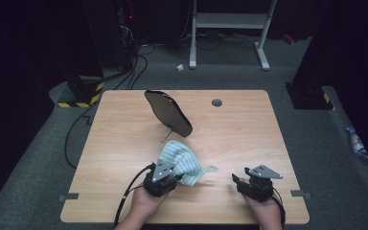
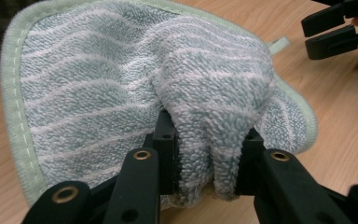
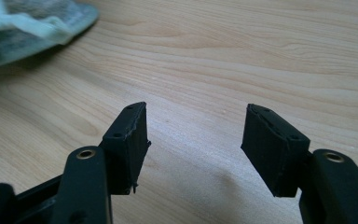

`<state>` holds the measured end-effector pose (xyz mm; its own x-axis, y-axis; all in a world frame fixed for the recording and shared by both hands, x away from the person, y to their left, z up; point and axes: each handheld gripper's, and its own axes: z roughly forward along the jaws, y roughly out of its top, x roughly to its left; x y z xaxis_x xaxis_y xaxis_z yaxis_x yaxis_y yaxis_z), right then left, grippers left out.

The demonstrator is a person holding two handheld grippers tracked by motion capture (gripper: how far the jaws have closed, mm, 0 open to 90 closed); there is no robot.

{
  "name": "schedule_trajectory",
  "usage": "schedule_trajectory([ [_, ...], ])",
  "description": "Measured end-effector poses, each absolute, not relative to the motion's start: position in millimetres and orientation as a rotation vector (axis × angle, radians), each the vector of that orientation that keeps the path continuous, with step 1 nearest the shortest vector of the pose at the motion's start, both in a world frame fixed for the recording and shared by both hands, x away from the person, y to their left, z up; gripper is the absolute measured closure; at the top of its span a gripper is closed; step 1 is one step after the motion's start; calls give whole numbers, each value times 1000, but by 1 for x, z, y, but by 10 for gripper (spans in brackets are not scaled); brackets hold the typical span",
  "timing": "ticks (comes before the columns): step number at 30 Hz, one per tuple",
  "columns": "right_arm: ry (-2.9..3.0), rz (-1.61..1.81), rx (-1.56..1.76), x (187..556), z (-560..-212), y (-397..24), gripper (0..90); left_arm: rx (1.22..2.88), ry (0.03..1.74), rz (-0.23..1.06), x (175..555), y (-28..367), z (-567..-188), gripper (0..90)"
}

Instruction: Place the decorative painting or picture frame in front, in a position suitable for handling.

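- Holding a bunched fold of the striped towel (image 2: 121, 93) between its jaws, our left gripper (image 1: 165, 178) has the cloth pinched in the middle, so we judge that it means to lift or drag the towel rather than spread it.
- Our towel lies on the bench (image 1: 124, 191) just in front of the dark paddle-shaped thing (image 1: 167, 112), which leans tilted on its thin handle; the cloth's loose tail points away from the paddle, toward our right gripper (image 1: 244, 179).
- Our right gripper waits well apart from the towel, jaws partly open with bare wood between them and nothing held. We take it that this hand is keeping ready for a free corner.
- From the high view we get the layout: paddle, towel, both hands.
- The left gripper view shows what the high view cannot: the pads sunk into the terry fold, the green hem, and the other gripper beyond.
- The right gripper view (image 3: 193, 149) confirms its empty gap, with the towel's edge (image 3: 32, 28) at upper left.
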<state>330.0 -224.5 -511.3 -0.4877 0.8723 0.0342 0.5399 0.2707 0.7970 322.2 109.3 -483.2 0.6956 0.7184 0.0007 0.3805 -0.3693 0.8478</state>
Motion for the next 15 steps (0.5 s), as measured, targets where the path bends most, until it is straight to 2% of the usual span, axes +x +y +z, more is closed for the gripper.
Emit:
schedule_trajectory([
  [9,2108,1112,1306,328,-510,-234,400,2037,828,373,339,65,-499,687],
  [15,2105,1106,1324,328,-512,-237,402,2064,843,349,346,55,-512,675],
])
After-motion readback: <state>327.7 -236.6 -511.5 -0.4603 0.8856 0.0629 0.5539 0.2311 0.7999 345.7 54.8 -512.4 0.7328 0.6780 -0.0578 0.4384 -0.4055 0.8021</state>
